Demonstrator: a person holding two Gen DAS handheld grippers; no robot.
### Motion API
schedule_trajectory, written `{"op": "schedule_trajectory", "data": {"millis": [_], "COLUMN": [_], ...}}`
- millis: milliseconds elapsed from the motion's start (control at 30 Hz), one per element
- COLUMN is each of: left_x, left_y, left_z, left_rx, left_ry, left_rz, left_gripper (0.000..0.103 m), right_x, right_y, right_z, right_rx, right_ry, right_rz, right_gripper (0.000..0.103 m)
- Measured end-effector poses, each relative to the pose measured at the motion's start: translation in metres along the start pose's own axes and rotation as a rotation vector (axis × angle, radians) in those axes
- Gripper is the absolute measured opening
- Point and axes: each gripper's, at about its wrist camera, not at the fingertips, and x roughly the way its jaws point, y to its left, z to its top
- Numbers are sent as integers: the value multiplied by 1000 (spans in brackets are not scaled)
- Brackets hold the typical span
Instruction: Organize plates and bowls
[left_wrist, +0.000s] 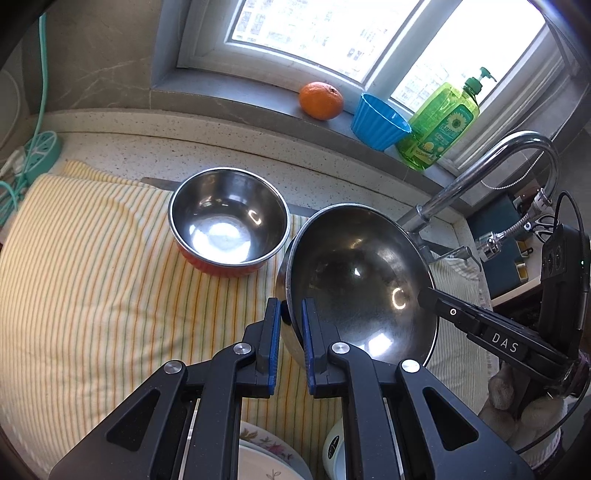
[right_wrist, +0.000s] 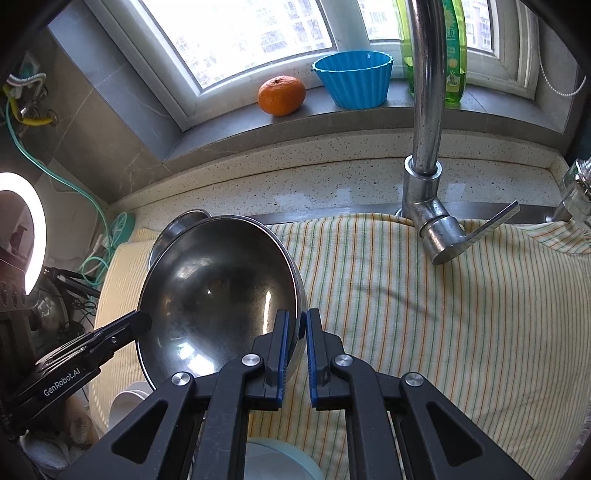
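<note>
Above the striped towel (left_wrist: 92, 266), left gripper (left_wrist: 287, 314) and right gripper (right_wrist: 297, 325) pinch opposite rims of the steel bowl (left_wrist: 354, 273), unplaced; the red-sided bowl (left_wrist: 229, 225) at ten o'clock and the plates (left_wrist: 266, 454) below appear unsorted.

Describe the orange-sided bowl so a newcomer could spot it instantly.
Start at the window sill, then drop to the striped towel on the counter below. The orange-sided bowl sits upright there, steel inside. Unlike the bigger all-steel bowl beside it, nothing grips it and it isn't tilted.
</note>
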Motion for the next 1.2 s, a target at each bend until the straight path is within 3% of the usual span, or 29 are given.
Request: {"op": "schedule_trajectory", "data": {"millis": [533,1200], "left_x": [-46,-97], "left_y": [28,91], "left_z": [-7,-23], "left_rx": [-9,-82], "left_ry": [-49,-108], "left_rz": [1,39], "left_gripper": [10,10], "right_x": [-16,-7], "right_y": [52,136], "right_z": [-17,-35], "right_rx": [-29,-121], "right_ry": [-17,-4], "right_rz": [13,45], "right_gripper": [8,8]}}
